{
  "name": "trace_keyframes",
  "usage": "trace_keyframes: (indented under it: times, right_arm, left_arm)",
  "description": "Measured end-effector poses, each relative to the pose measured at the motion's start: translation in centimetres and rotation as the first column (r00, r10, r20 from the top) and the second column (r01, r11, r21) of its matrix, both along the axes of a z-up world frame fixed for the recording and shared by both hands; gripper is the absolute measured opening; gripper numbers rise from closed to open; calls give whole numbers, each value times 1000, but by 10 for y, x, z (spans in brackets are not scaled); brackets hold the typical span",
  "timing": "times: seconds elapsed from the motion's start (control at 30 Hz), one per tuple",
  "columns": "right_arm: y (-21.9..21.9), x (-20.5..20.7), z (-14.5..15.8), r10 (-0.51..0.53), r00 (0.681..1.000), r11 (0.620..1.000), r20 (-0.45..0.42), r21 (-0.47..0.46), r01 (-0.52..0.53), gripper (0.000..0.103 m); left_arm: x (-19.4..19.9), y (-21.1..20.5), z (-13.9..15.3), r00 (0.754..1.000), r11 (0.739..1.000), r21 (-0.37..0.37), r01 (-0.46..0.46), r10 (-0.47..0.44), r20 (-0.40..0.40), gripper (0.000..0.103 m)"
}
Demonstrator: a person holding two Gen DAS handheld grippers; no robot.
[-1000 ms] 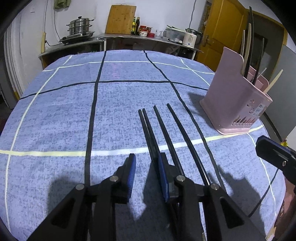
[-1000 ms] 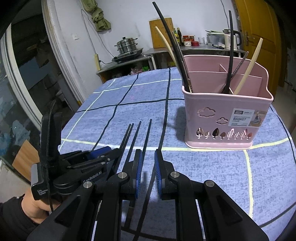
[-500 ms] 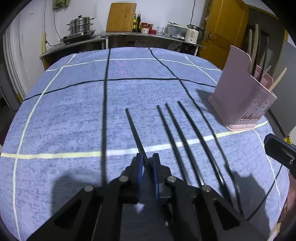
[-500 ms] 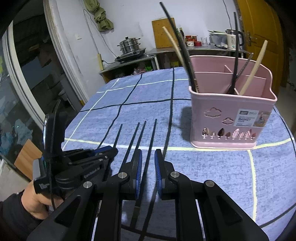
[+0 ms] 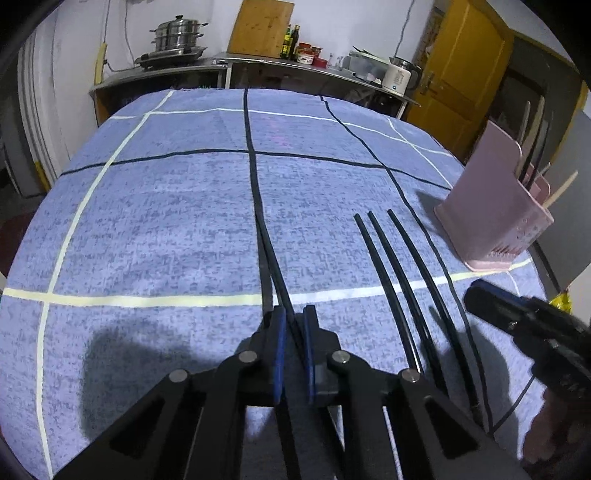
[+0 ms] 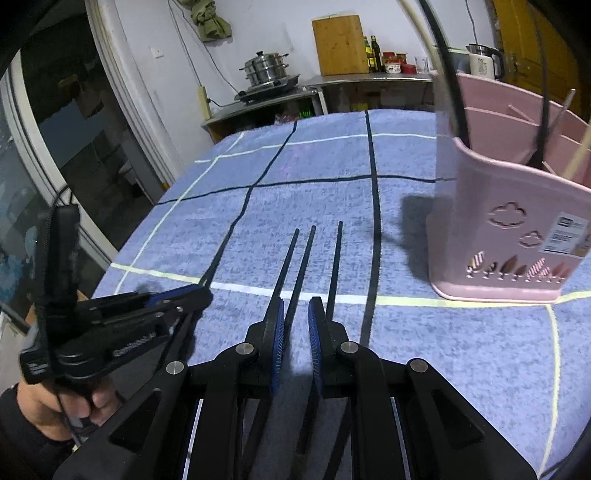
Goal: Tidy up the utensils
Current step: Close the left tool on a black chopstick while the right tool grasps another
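Note:
My left gripper (image 5: 293, 319) is shut on a black chopstick (image 5: 275, 264), which points forward over the blue checked tablecloth (image 5: 166, 206). Three more black chopsticks (image 5: 397, 266) lie side by side to its right. A pink utensil basket (image 5: 495, 210) with several utensils in it stands at the far right. In the right wrist view, my right gripper (image 6: 295, 314) hovers over the three chopsticks (image 6: 306, 258), jaws narrowly apart with the middle chopstick between them; I cannot tell if they touch it. The left gripper (image 6: 192, 295) holds its chopstick (image 6: 218, 258) at left. The basket (image 6: 513, 229) stands at right.
A steel counter (image 5: 258, 70) behind the table carries a steamer pot (image 5: 179, 35), a wooden cutting board (image 5: 260, 26), bottles and a kettle (image 5: 399, 75). A yellow door (image 5: 461, 66) is at the back right. The table's left edge falls off beside a glass door (image 6: 44, 147).
My left gripper shut on the leftmost chopstick and carried it left, away from the other three. My right gripper moved forward over the remaining chopsticks, closer to the basket.

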State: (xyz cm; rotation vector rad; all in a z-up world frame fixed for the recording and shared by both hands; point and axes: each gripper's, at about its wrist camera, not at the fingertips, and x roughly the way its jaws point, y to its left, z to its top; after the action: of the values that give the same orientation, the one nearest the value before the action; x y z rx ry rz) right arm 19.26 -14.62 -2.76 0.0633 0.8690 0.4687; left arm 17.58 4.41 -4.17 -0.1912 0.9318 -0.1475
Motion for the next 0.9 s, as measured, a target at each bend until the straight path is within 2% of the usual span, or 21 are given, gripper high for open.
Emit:
trace_keyframes:
  times: [0.37, 0.67, 0.77, 0.9]
  right_arm:
    - [16, 22, -17, -12, 999, 999, -37, -44, 10, 14]
    - [28, 36, -22, -8, 999, 997, -52, -73, 4, 14]
    - [33, 41, -28, -7, 998, 994, -70, -111, -1, 14]
    - [33, 44, -28, -24, 997, 994, -72, -104, 17, 13]
  left_arm:
    - [22, 3, -1, 999, 999, -18, -29, 29, -19, 10]
    - [20, 6, -2, 1000, 999, -29, -24, 24, -6, 10]
    - [20, 6, -3, 1000, 999, -23, -23, 23, 1, 10]
    - [19, 6, -4, 1000, 1000, -18, -22, 22, 7, 10]
